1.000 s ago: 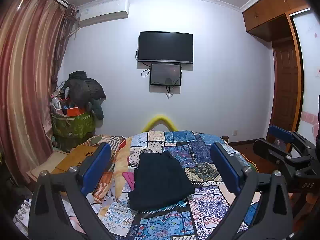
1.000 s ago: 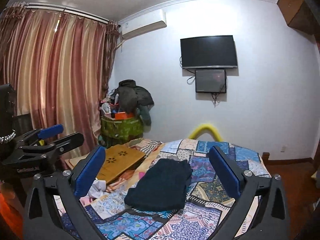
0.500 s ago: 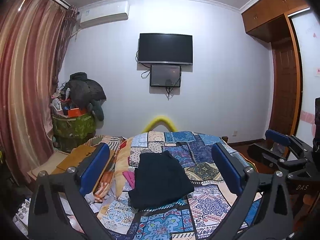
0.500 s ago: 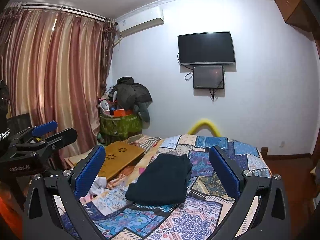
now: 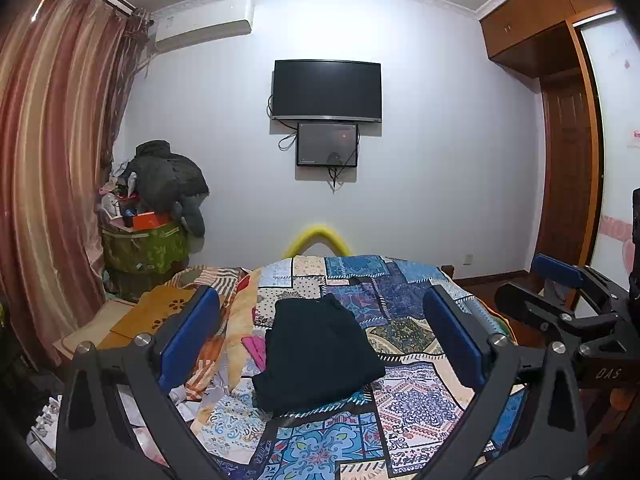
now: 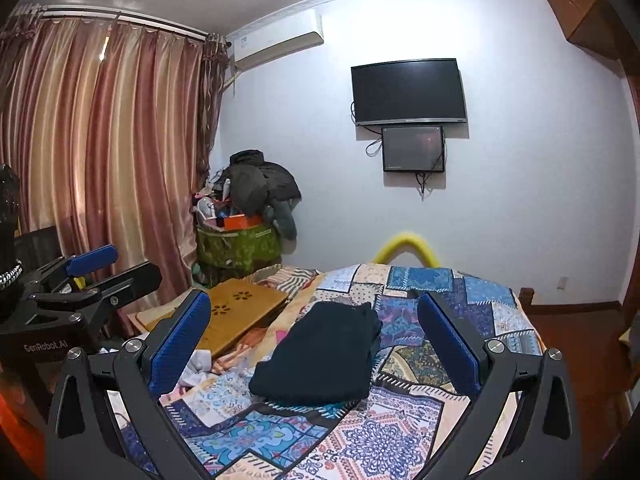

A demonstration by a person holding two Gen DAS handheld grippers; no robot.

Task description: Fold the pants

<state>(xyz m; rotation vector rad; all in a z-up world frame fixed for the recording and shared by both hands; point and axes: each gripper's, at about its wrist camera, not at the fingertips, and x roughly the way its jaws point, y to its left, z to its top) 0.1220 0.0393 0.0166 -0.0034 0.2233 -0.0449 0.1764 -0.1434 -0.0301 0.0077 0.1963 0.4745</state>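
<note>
Left gripper (image 5: 320, 340) and right gripper (image 6: 314, 344) level above bed, jaws wide apart, empty, folded pants (image 5: 318, 354) beyond

Left gripper (image 5: 320, 336) of matte black angular arms, two ribbed blue pads (image 5: 189, 340), round silver screws (image 5: 142, 339), right gripper (image 6: 314, 342) alike, black body beside it printed "GenRobot.AI" in pale letters
</note>
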